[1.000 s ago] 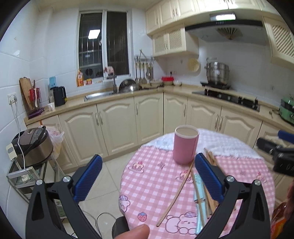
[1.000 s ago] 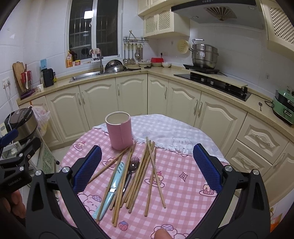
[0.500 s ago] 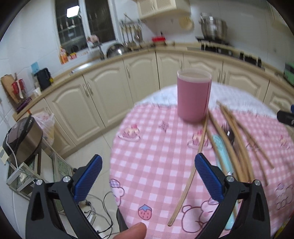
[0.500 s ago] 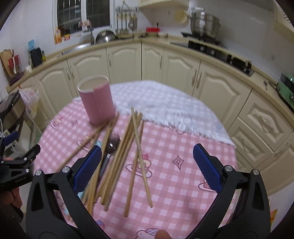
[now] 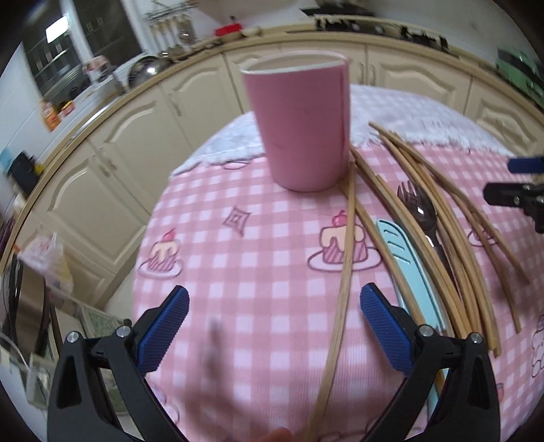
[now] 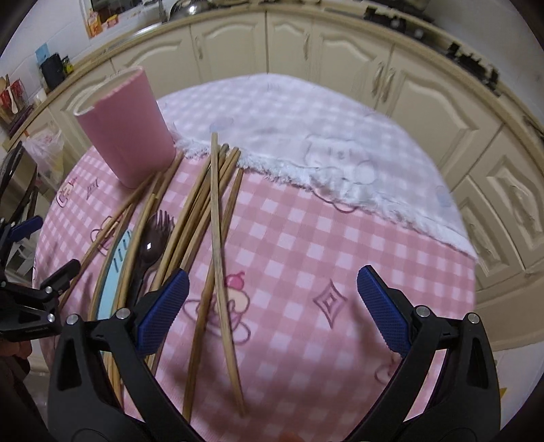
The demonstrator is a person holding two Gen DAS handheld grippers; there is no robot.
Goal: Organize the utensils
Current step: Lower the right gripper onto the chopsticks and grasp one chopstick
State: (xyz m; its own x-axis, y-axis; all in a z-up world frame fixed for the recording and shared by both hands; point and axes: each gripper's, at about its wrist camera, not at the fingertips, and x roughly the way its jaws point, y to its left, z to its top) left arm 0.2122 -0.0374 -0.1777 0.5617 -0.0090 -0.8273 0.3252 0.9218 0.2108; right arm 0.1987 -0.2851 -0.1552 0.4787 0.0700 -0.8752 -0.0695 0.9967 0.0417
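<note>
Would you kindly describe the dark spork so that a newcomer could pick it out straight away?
Start at the tall pink cup on the pink checked tablecloth. In front of it lies a fan of bamboo chopsticks, and the spork rests among them beside a pale blue utensil. It alone is dark and glossy, with short tines on a spoon bowl.

Both views are softly lit from overhead and smeared by motion blur. Edges are bent and darkened by fisheye distortion. Glare is seen on the window point(image 5: 56, 32).

Cream kitchen cabinets point(image 6: 340, 61) under a curved countertop point(image 5: 102, 112)
</note>
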